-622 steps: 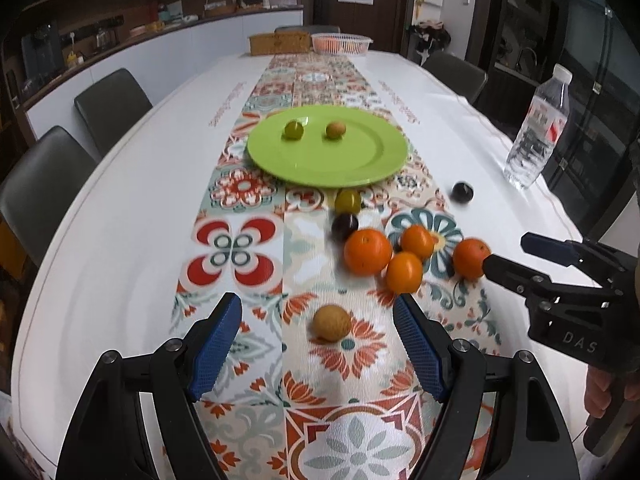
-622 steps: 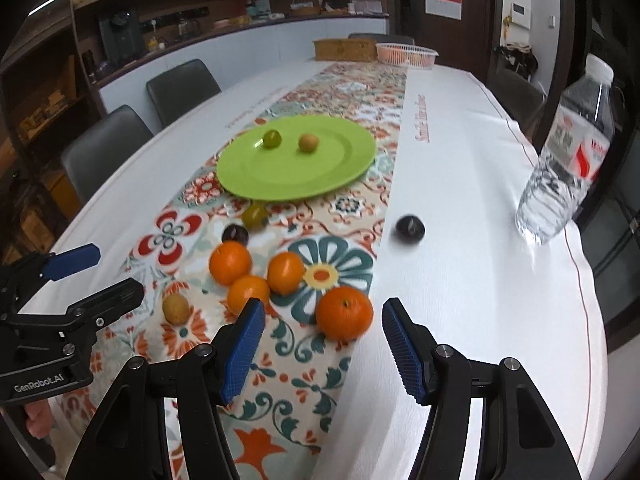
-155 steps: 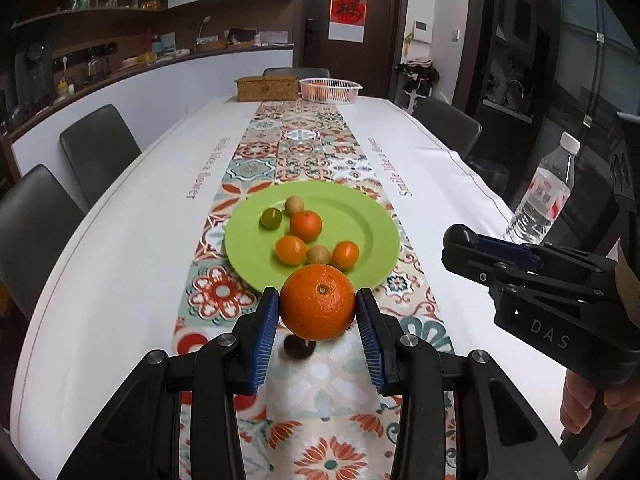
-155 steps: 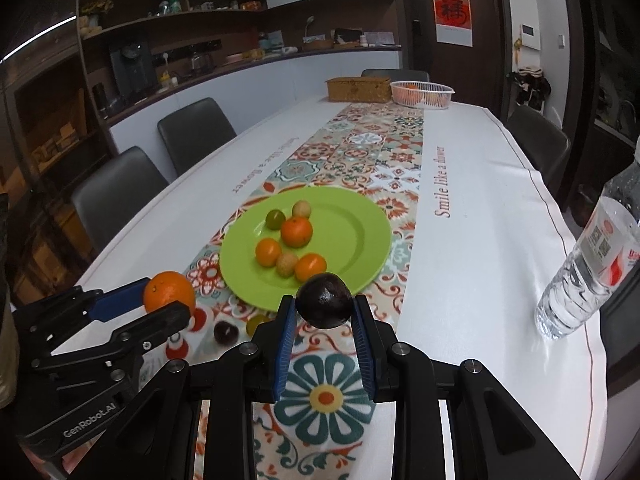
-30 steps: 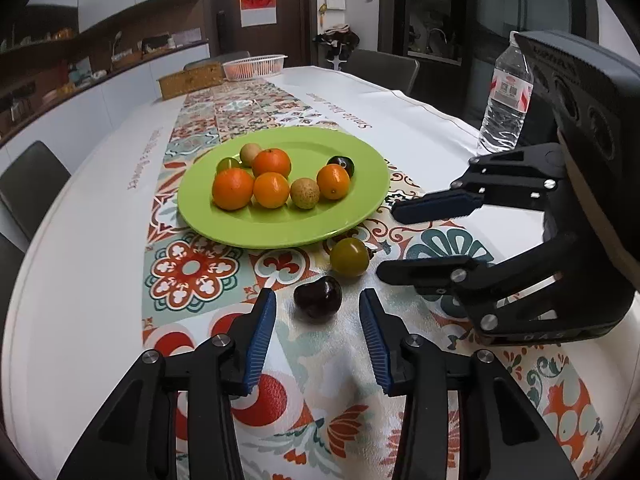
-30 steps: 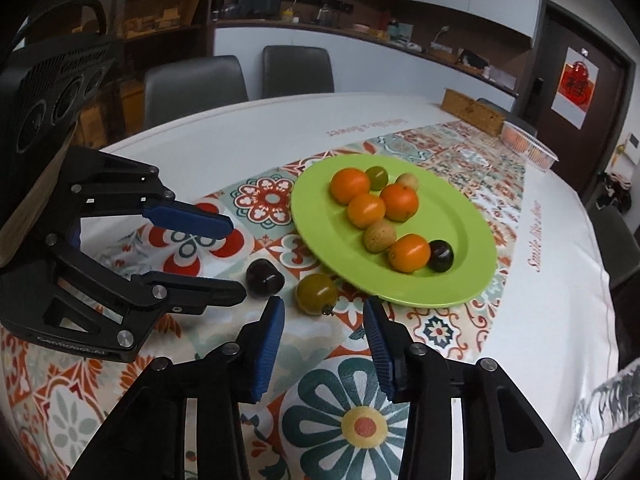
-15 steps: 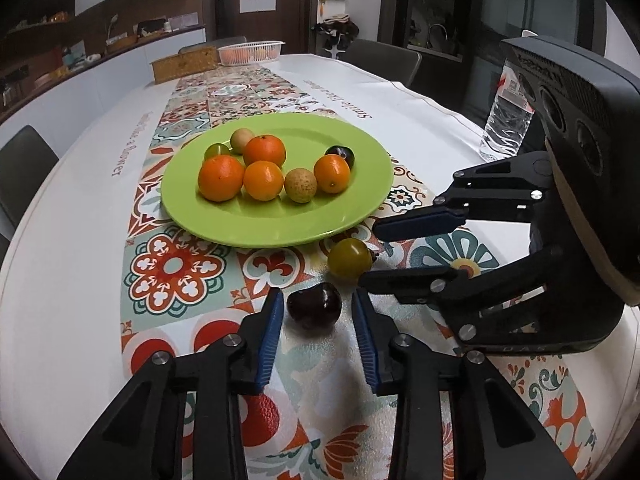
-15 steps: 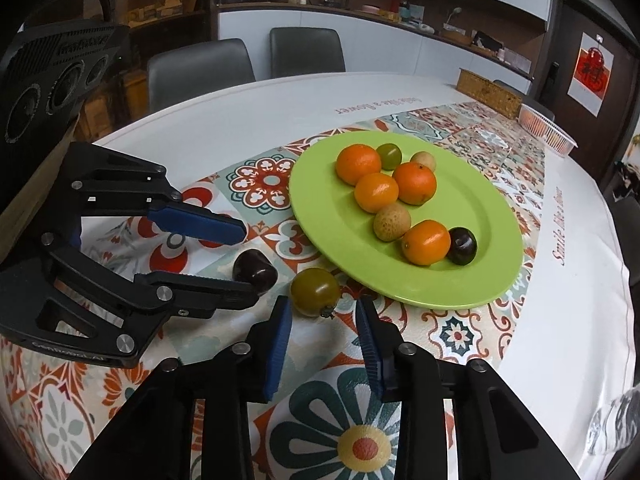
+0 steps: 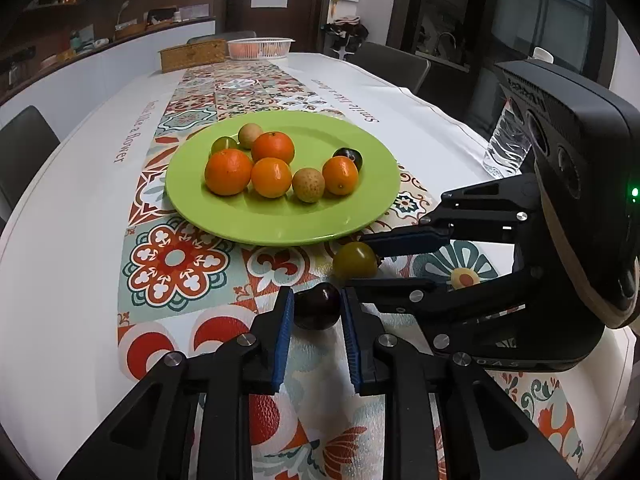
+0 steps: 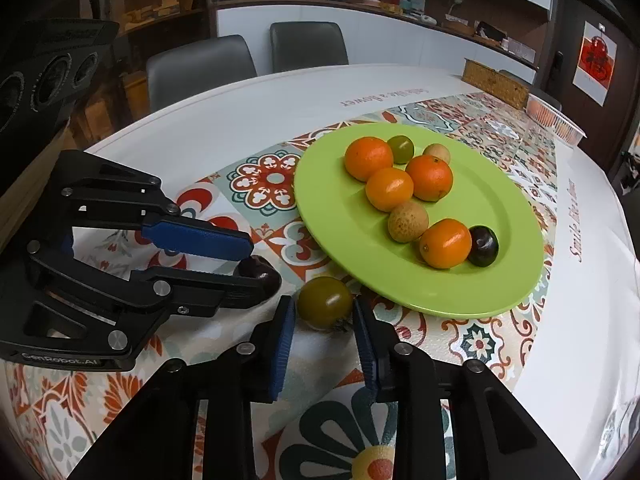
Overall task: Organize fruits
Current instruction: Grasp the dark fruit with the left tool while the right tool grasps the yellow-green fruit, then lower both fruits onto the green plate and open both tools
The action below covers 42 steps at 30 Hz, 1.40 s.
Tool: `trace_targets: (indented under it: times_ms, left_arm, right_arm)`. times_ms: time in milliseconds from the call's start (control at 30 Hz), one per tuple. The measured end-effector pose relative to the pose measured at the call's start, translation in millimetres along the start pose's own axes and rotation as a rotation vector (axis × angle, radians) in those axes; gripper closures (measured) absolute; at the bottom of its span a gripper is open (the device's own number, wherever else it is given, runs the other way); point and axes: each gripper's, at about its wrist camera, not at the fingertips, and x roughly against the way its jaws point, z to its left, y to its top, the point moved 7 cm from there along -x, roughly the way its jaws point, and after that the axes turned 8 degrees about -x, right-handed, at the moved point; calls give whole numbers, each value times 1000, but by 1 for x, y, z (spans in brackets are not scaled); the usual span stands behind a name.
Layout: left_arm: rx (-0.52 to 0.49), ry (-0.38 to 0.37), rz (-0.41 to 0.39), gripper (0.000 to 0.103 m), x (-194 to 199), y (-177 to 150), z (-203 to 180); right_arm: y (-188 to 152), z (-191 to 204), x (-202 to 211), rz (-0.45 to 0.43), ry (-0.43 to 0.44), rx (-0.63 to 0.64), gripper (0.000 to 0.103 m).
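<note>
Patterned runner (image 9: 176,264) on white table (image 9: 60,240), chairs (image 10: 200,68) in upper left. Green plate (image 9: 280,224) w/ fruits at center. Left gripper (image 9: 317,312) clamps dark plum (image 9: 318,306); right gripper (image 10: 324,314) clamps green fruit (image 10: 325,302).

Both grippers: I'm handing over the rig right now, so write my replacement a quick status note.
Left gripper: jaws closed around the dark purple plum, which sits on the patterned table runner.
Right gripper: jaws bracketing the round olive-green fruit beside the plate rim; firm contact cannot be confirmed.
Done: the round lime-green plate holds four oranges, two tan fruits, one green fruit and one dark plum.
Left: lift these two fruits onto the plate and release.
</note>
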Motion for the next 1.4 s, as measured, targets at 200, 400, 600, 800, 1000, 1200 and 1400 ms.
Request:
trace_targets:
  times_ms: [200, 400, 600, 800, 1000, 1200, 1400]
  left_arm:
    - [0, 14, 3, 78, -1, 1, 1]
    - [-18, 56, 16, 78, -7, 5, 0]
    - [-4, 89, 42, 78, -13, 0, 7]
    - [14, 81, 18, 78, -1, 5, 2]
    - [26, 95, -31, 78, 23, 18, -3]
    - [21, 122, -78, 78, 47, 32, -10]
    - [24, 145, -116, 78, 65, 44, -12]
  right_arm:
    - [-1, -4, 3, -8, -2, -30, 75]
    - [-3, -10, 12, -27, -14, -76, 75]
    - [-4, -14, 19, -39, -24, -128, 75]
    - [-1, -13, 28, -58, -24, -149, 75]
    - [3, -13, 47, -95, -35, -164, 75]
    - [10, -14, 71, -147, -58, -188, 75]
    - [16, -15, 94, -197, -88, -206, 75]
